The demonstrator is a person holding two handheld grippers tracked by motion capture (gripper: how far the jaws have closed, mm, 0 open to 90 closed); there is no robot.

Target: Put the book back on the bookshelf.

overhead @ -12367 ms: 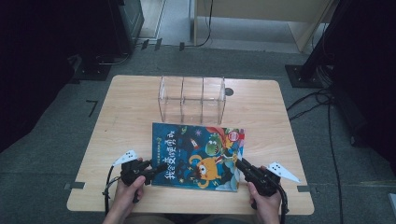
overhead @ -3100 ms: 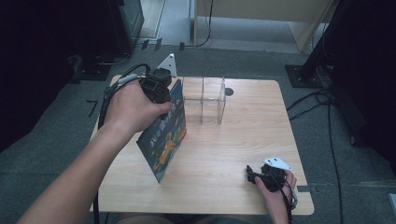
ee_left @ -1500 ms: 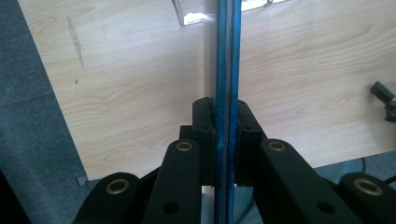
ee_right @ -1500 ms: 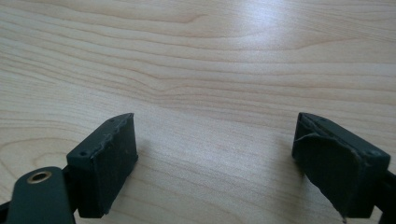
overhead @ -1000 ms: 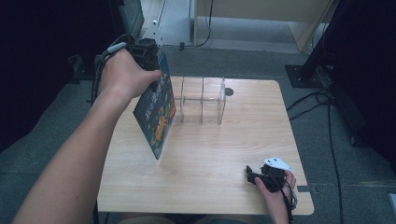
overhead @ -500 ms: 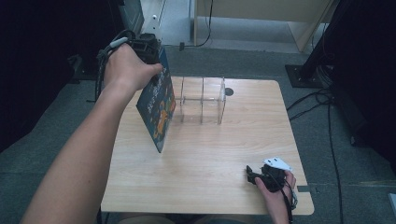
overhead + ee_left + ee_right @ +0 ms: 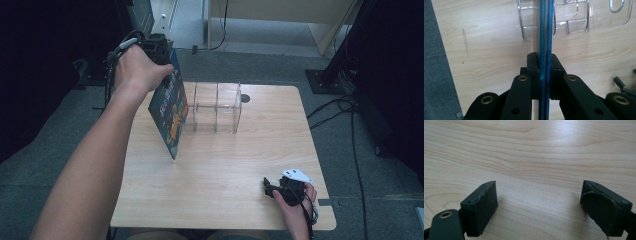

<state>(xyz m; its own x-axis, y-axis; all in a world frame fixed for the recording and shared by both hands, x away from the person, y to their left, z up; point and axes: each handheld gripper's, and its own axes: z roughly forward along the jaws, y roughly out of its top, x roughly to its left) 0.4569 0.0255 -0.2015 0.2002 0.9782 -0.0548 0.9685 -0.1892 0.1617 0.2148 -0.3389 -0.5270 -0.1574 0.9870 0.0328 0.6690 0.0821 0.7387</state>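
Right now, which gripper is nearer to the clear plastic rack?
Left. The left gripper holds the book beside the clear rack; the right gripper rests at the table's near edge.

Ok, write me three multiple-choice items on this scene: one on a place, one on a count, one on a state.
1. Where is the right hand-held gripper?
A. low at the near right corner of the table
B. inside the clear rack
C. on the floor

2. How many compartments does the clear rack have?
A. one
B. three
C. six

3. How is the book held?
A. lying flat on the table
B. clamped edge-on in the left hand-held gripper, lifted beside the rack
C. lying shut inside the rack

Answers:
1 A: the high view shows it by the near right corner.
2 B: two dividers split the rack into three.
3 B: the left gripper view shows both jaws pressed on its blue edge.
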